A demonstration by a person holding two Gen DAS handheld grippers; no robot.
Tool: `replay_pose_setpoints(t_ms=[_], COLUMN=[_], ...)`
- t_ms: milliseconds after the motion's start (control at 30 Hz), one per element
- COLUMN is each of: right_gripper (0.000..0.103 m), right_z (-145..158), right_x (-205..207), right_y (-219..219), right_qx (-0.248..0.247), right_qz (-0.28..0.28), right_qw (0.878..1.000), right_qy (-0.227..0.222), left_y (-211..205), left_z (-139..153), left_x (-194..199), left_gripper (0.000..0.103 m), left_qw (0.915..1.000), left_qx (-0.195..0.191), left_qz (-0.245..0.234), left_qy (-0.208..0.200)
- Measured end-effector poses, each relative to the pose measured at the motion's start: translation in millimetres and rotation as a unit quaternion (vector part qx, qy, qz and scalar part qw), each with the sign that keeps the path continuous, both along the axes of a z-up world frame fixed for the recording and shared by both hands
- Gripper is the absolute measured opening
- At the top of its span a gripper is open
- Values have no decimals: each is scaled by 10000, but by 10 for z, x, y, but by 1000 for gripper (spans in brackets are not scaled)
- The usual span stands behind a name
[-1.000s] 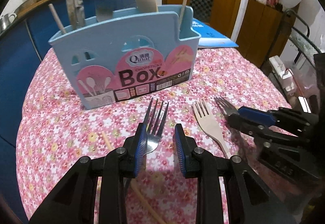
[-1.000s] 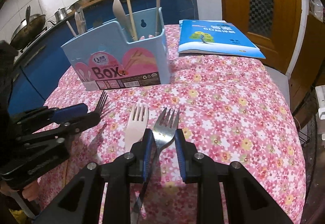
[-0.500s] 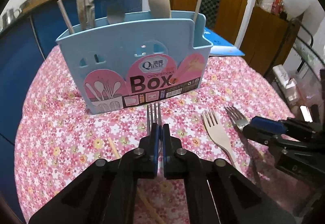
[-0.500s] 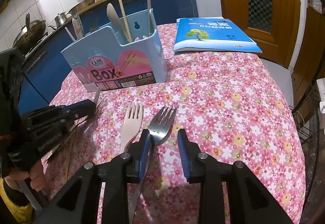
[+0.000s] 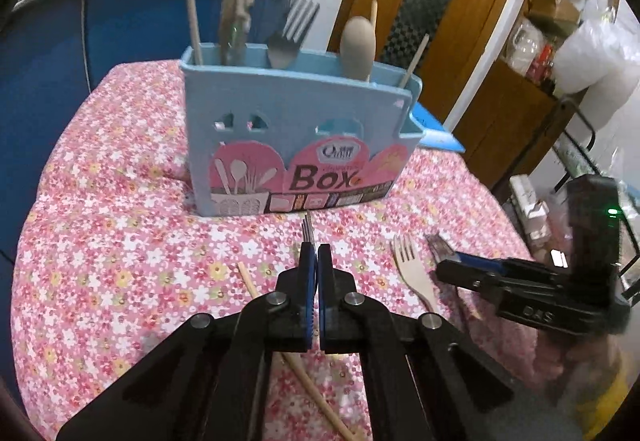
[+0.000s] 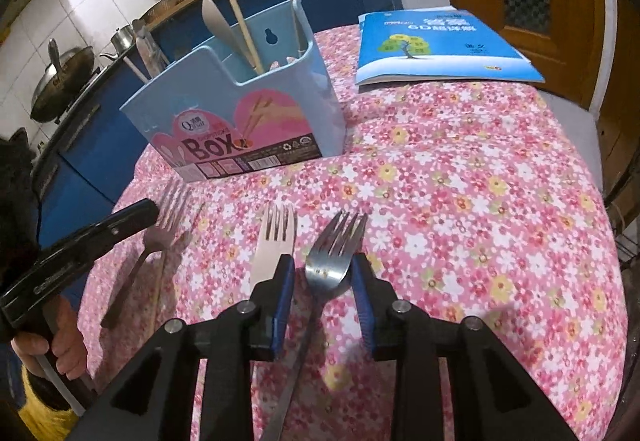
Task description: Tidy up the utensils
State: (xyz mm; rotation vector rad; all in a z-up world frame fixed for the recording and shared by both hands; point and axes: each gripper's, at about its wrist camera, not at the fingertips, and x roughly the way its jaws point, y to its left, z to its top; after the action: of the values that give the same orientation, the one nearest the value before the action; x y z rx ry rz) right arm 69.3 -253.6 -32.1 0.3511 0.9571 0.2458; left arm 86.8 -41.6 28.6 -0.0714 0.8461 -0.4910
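Covering the table (image 6: pixel 480 181), a floral cloth is seen with the blue utensil box (image 5: pixel 296 145) far behind. The left claw (image 5: pixel 313 257), open a second ago, is now closed on a metal fork (image 5: pixel 307 231), readying it for lifting. The right claw (image 6: pixel 322 277) is held open around a second fork (image 6: pixel 328 261); a wooden fork (image 6: pixel 274 241) lies beside.

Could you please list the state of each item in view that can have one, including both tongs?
Left tongs: shut on the metal fork.
Right tongs: open, straddling the second metal fork, which lies on the table.
Wooden fork: lying flat, not gripped.
Utensil box: upright, holding utensils.
Blue book: closed, lying flat.
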Motion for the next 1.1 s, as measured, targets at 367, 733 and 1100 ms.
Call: replay_pose_setpoints(t_ms=[367, 733, 1100], right_gripper=[4, 4, 3], right_z=[188, 836, 1100], right_x=[-144, -423, -369], right_y=[84, 211, 265], right_qx=[706, 288, 70], right_qz=[91, -56, -139], right_qw=[9967, 9840, 9754], right_qy=[-401, -1758, -2199], left_y=[319, 598, 615], left_z=[371, 761, 1100], left_x=[-234, -444, -384], left_gripper=[0, 0, 0], left_qw=[9983, 9901, 9825], left_qx=[-350, -999, -1215], left_qz=[75, 320, 361], left_qy=[-462, -931, -1361])
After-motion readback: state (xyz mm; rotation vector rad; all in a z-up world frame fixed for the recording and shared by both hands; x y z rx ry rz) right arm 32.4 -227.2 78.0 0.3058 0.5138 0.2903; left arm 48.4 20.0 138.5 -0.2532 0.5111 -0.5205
